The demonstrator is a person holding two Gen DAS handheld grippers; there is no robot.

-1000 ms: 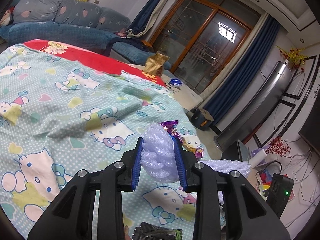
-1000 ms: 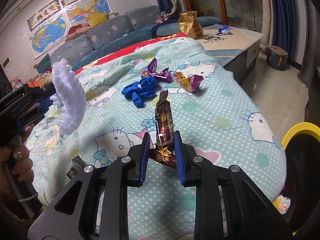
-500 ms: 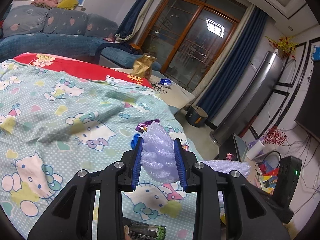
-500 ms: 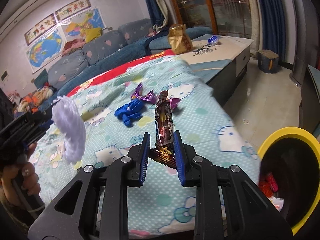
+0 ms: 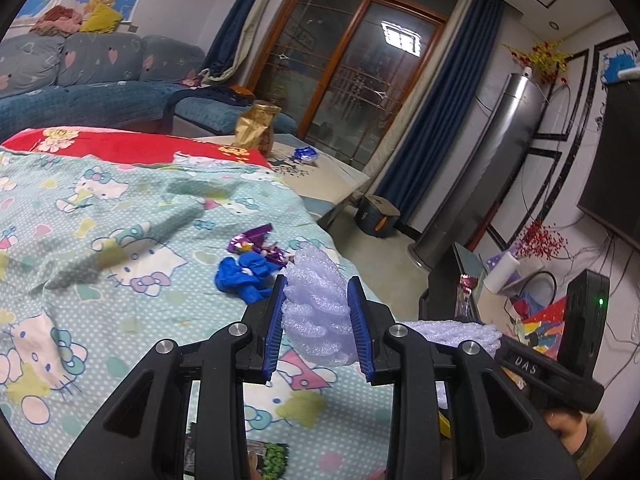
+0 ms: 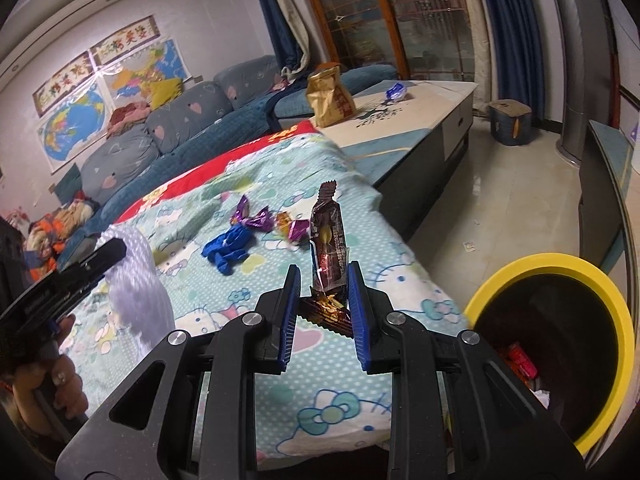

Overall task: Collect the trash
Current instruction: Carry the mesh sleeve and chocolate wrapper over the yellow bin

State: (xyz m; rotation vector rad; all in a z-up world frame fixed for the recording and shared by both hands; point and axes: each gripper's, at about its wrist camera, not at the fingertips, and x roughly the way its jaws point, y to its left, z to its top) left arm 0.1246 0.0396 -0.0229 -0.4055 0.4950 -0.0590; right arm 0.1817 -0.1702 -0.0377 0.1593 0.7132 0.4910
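I keep my left gripper [image 5: 318, 316] pinched on foam [image 5: 318, 304] and my right gripper [image 6: 324, 304] on a wrapper [image 6: 330, 248], beside the bin [image 6: 560, 264], ready to drop.

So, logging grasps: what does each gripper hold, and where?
Left gripper: white foam net, across its middle. Right gripper: brown wrapper, by its bottom end.

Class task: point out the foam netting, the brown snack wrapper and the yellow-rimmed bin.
foam netting [image 5: 318, 312], left wrist view, its bunched middle between the pads.
brown snack wrapper [image 6: 330, 240], right wrist view, its upright printed face.
yellow-rimmed bin [image 6: 516, 270], right wrist view, its yellow rim.
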